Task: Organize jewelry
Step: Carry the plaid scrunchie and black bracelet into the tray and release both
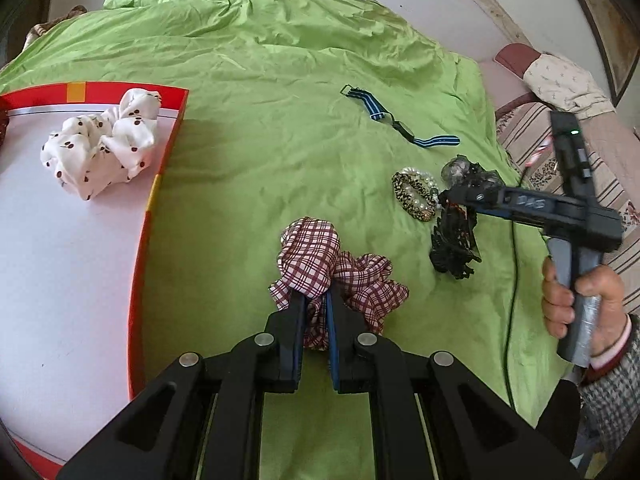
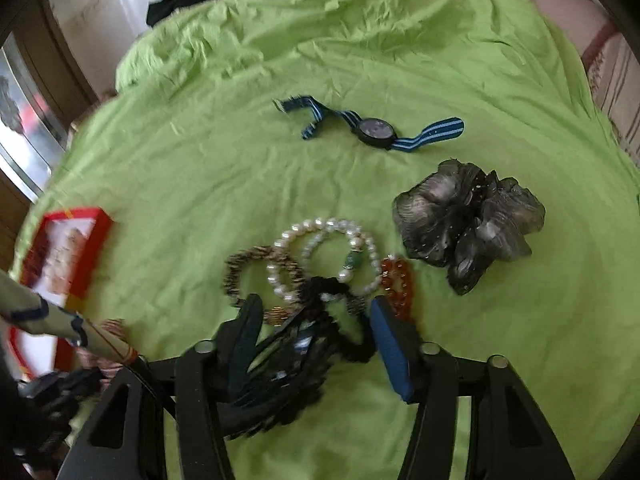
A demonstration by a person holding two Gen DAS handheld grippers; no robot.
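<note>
Plaid scrunchie (image 1: 340,280) clamped in left tongs (image 1: 316,304), over green bedsheet (image 1: 260,152), just right of red-rimmed tray (image 1: 168,152). Loose folds could snag tray rim on transfer. Right tongs (image 2: 316,320) apart, straddling black hair clip (image 2: 280,360) in tangled pile with pearl bracelets (image 2: 320,256). Closing here could drag bracelets along. Watch (image 2: 374,130) and grey scrunchie (image 2: 468,224) well apart. Open sheet between pile and tray; cherry-print scrunchie (image 1: 100,148) in tray's far end, near end free.

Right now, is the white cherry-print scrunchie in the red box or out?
In. The white cherry-print scrunchie lies on the pale floor inside the red box, near its far corner, in the left wrist view.
</note>
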